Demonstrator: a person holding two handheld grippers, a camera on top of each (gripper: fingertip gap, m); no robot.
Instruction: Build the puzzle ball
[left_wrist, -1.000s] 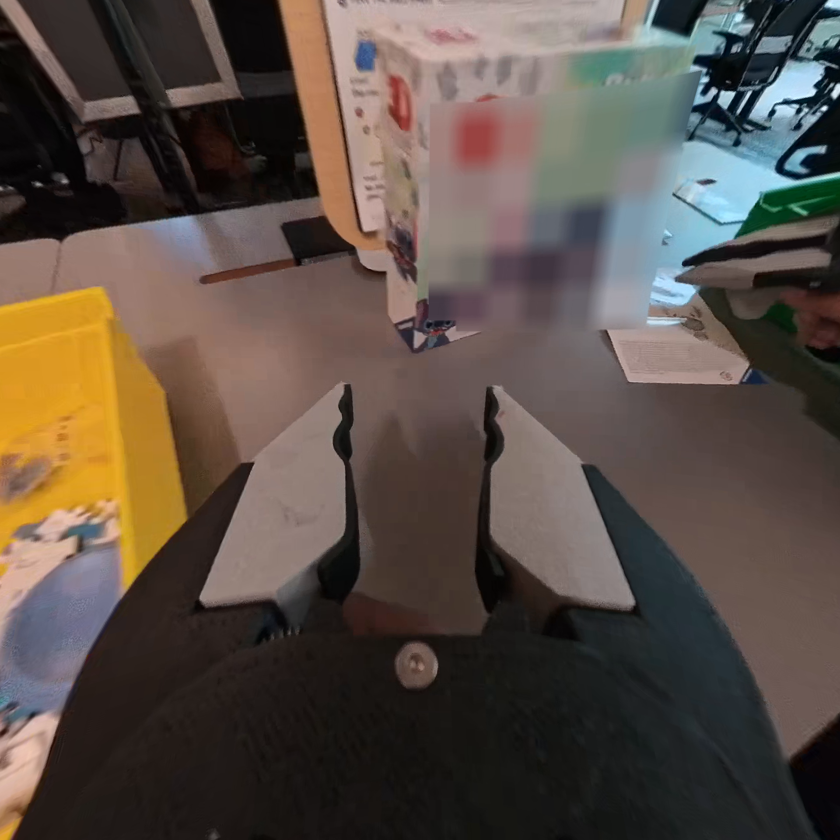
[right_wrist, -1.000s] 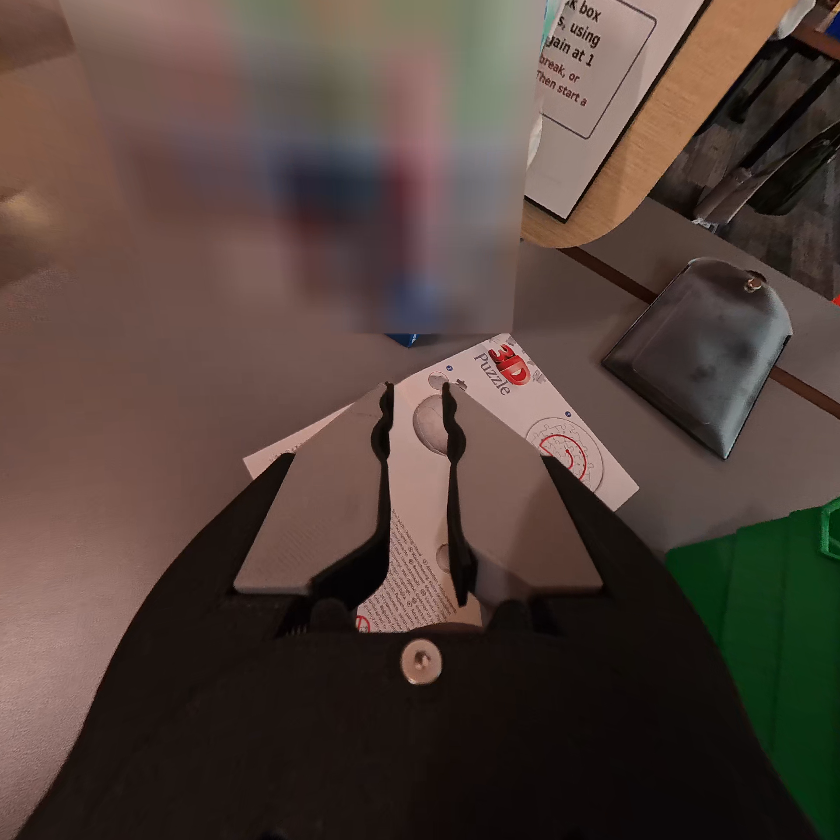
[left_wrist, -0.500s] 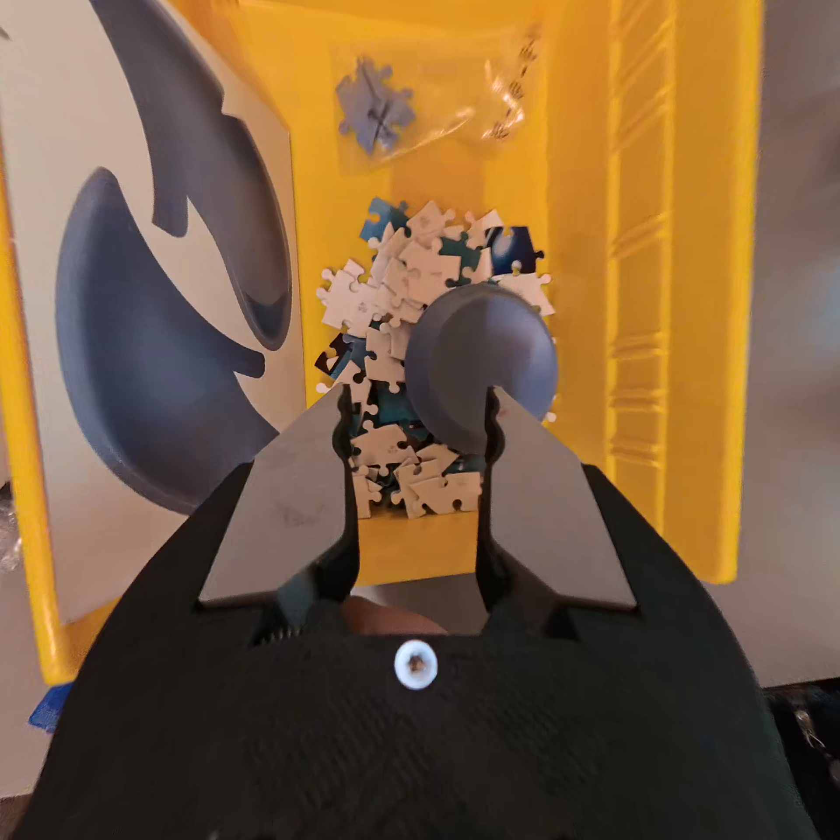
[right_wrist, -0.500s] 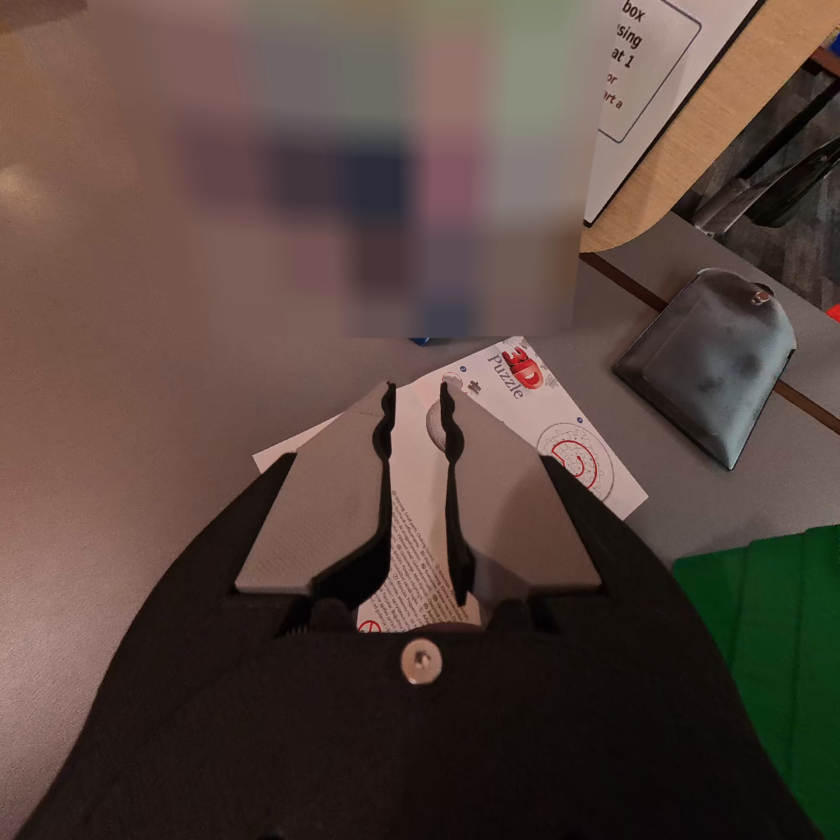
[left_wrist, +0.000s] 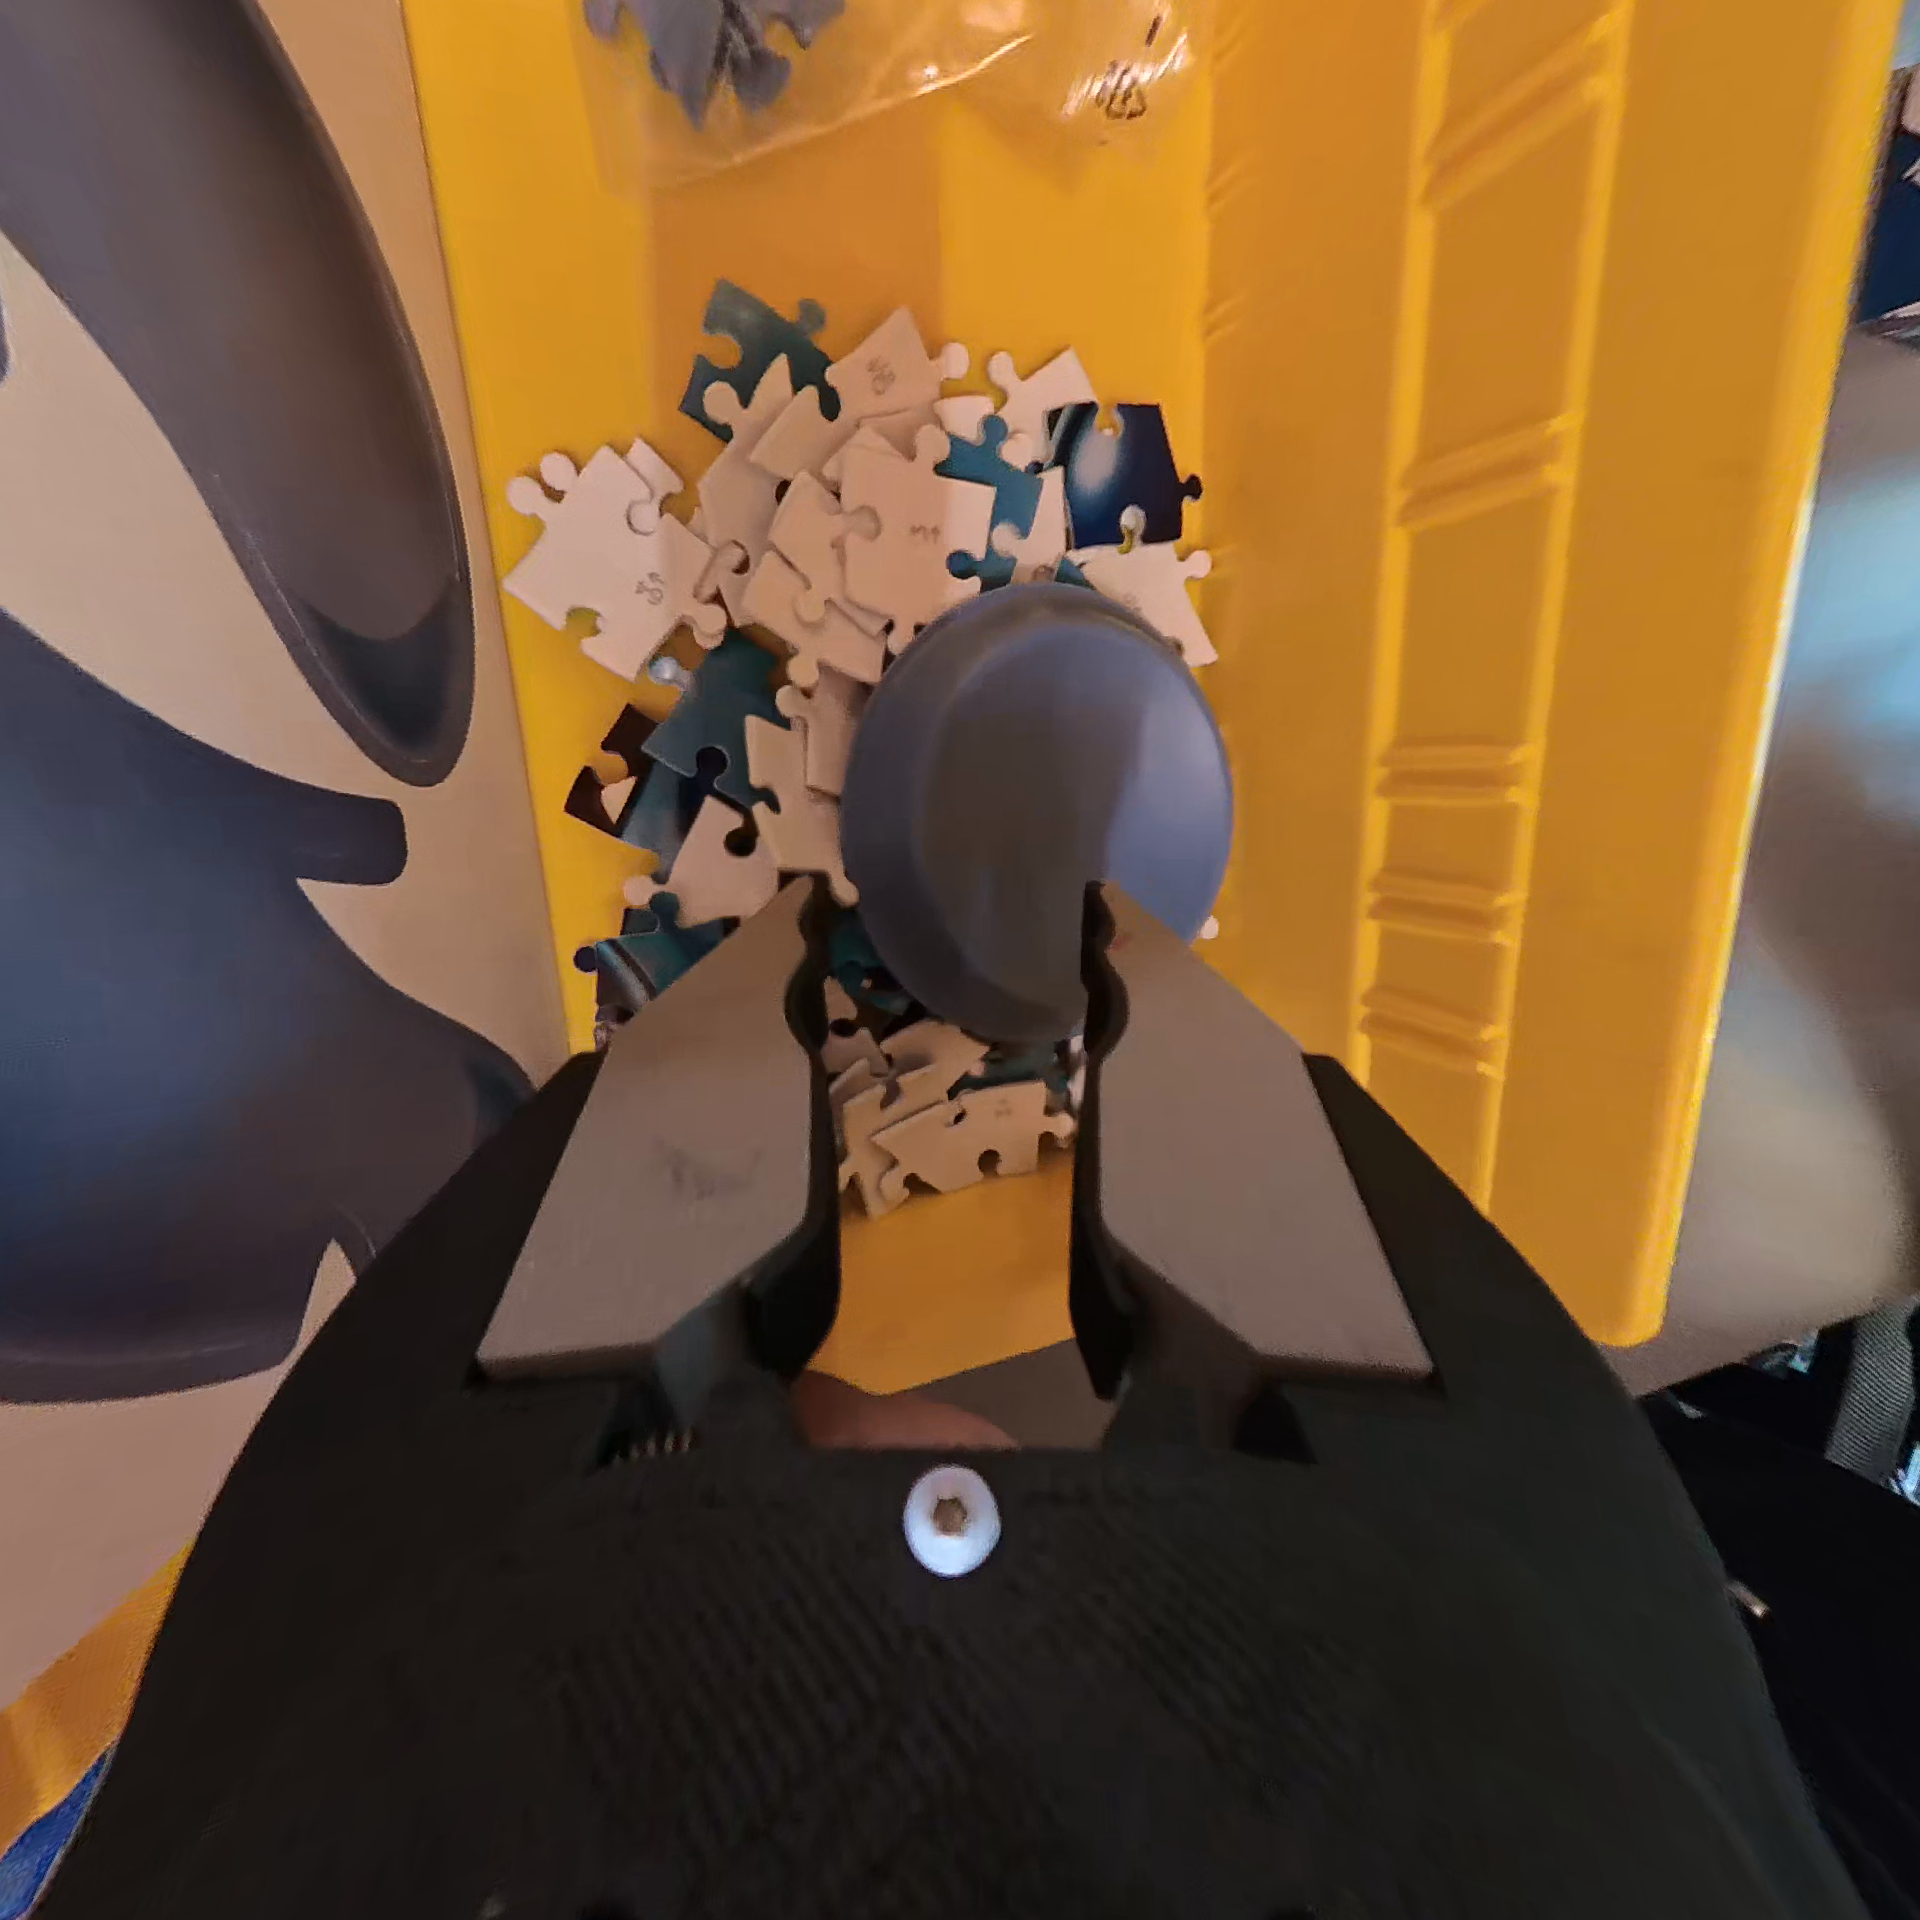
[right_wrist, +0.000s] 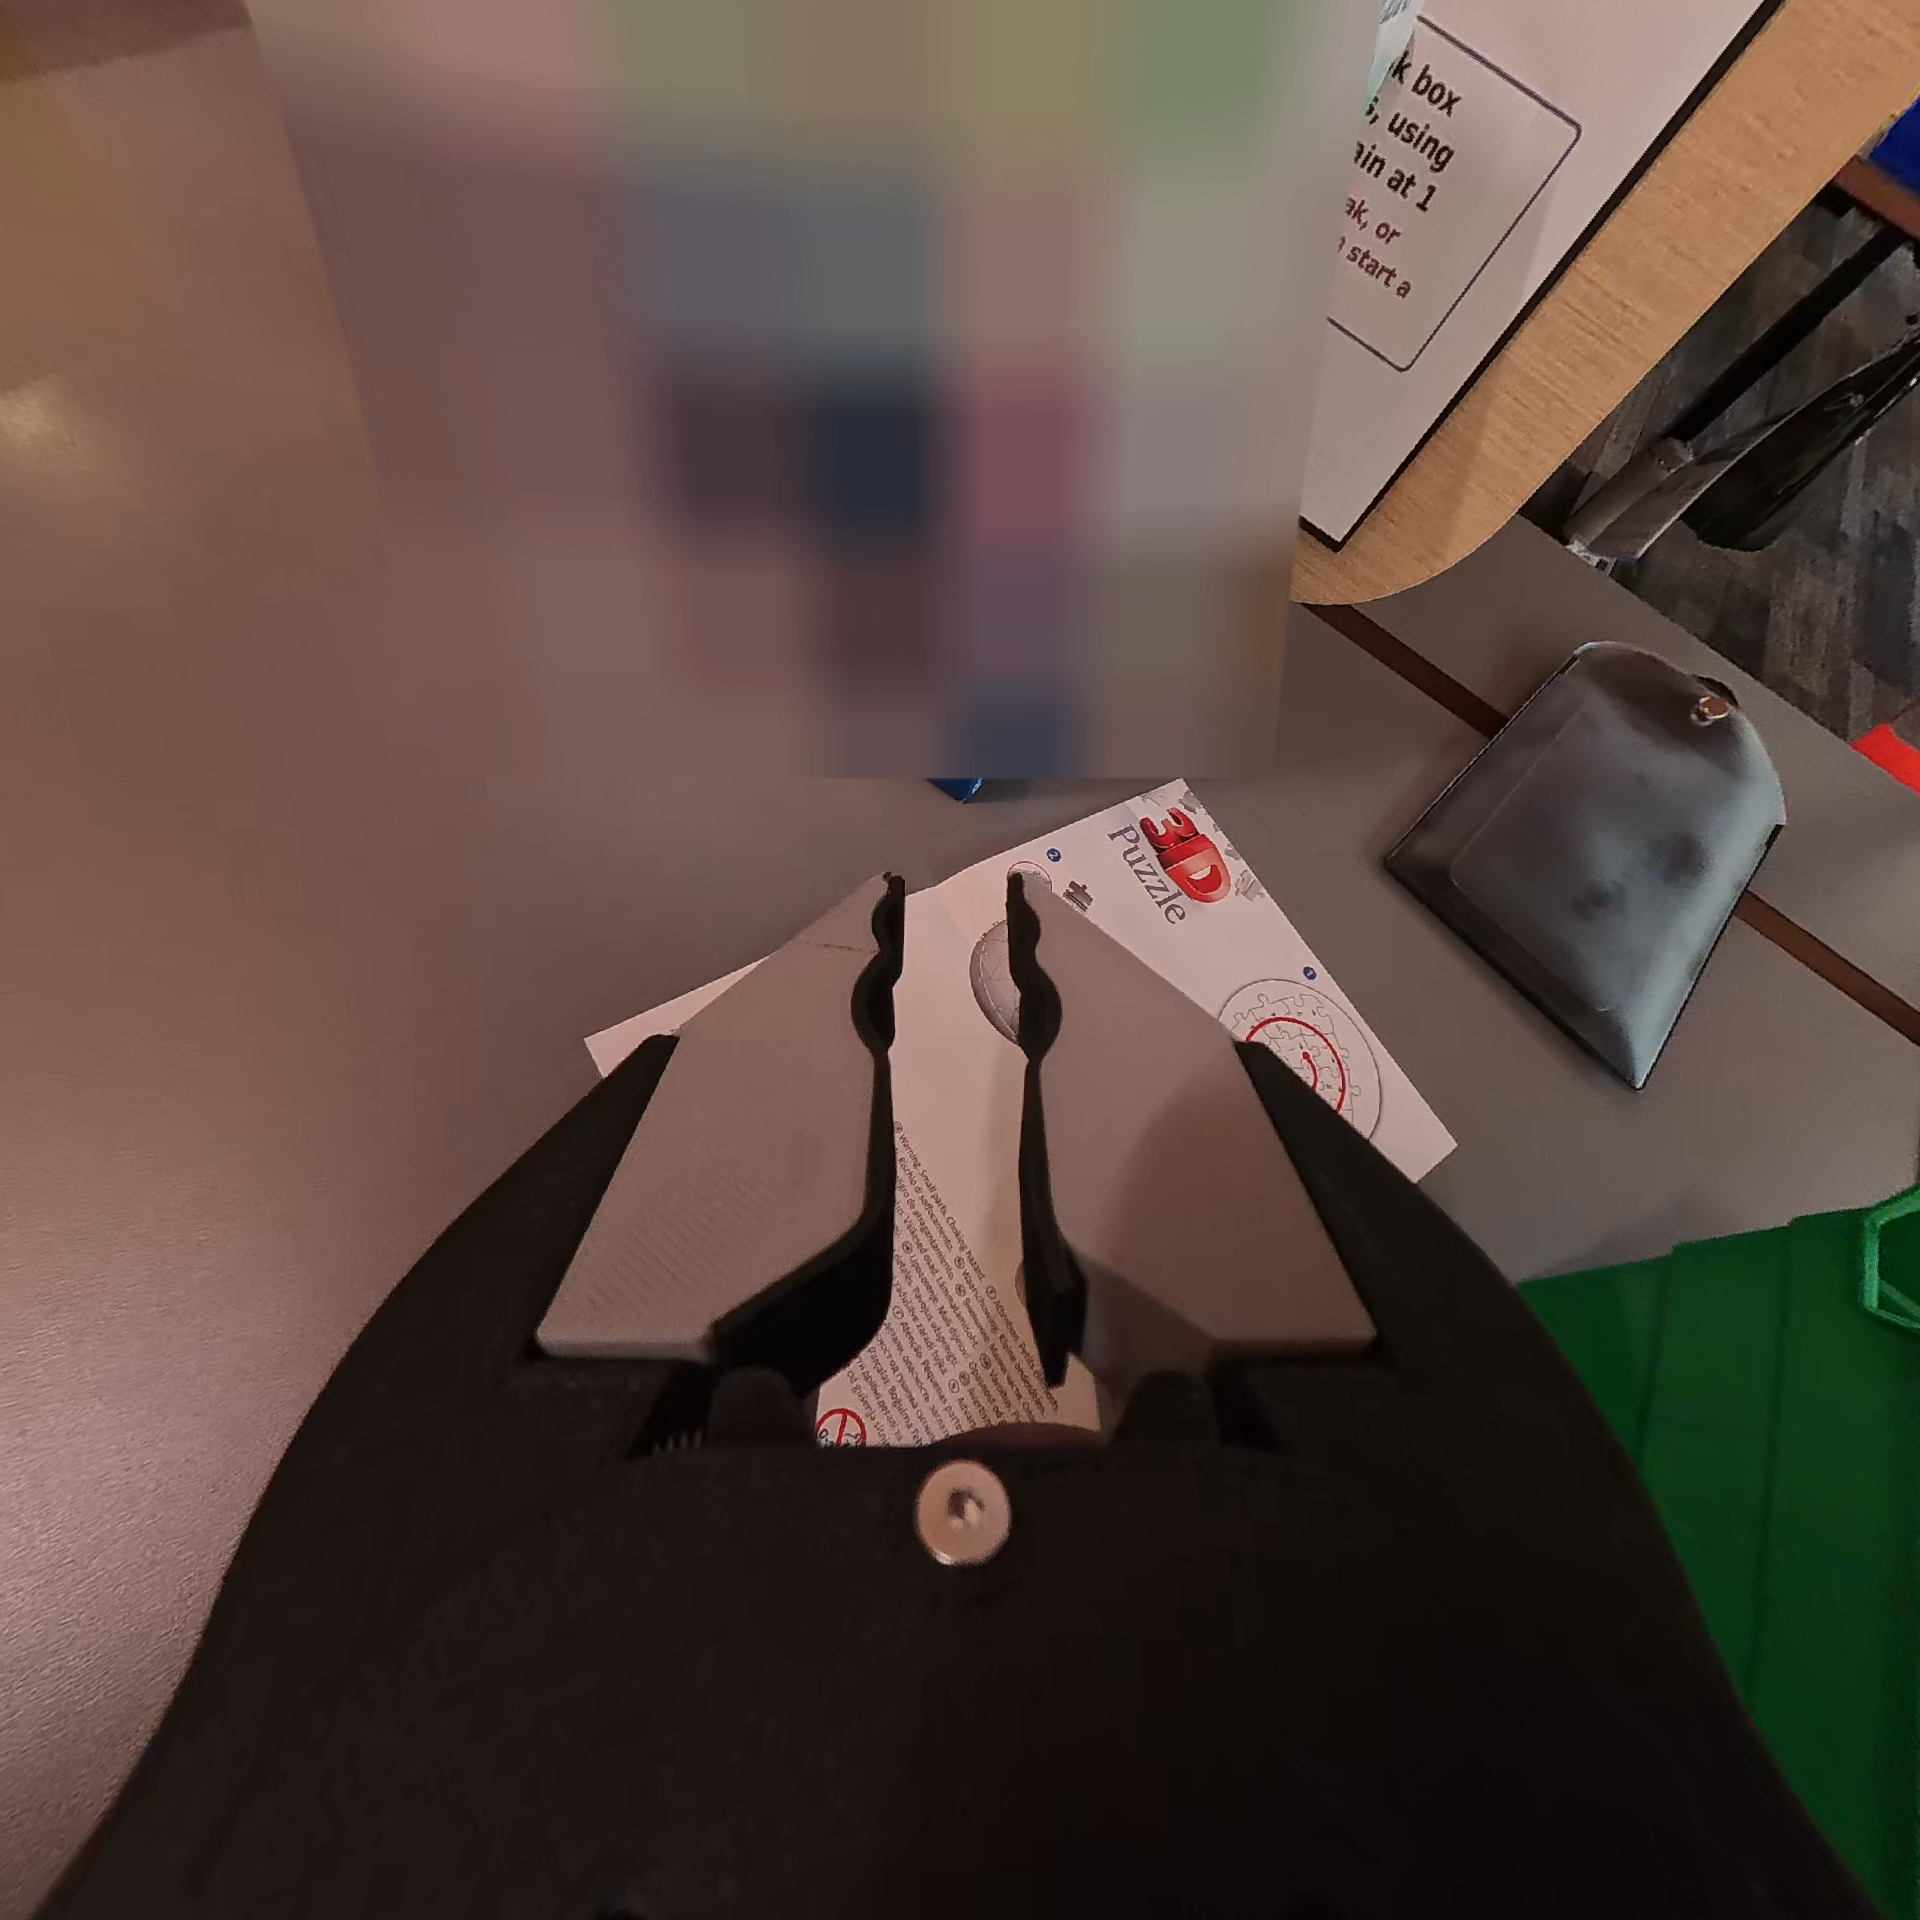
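Puzzle pieces (left_wrist: 883, 582) lie heaped on the floor of a yellow bin (left_wrist: 1558, 623), most showing pale backs, a few showing blue print. On top of the heap sits a blue-grey dome (left_wrist: 1039, 831), a rounded plastic cap. The left gripper (left_wrist: 951, 904) hangs over the bin with its fingers spread — the near edge of the dome sits in the gap between the tips, though whether either finger touches it I cannot tell. A clear bag (left_wrist: 883, 83) with grey pieces lies at the far end of the bin, and a printed card (left_wrist: 208, 727) with dark curved shapes stands along the bin's left side.

Over on the grey table (right_wrist: 260, 935), the right gripper (right_wrist: 951, 883) hovers above a printed leaflet (right_wrist: 1195, 987) — fingers a little apart, nothing between them. A dark pouch (right_wrist: 1600, 852) rests to the right, a green bin (right_wrist: 1714, 1507) nearer.
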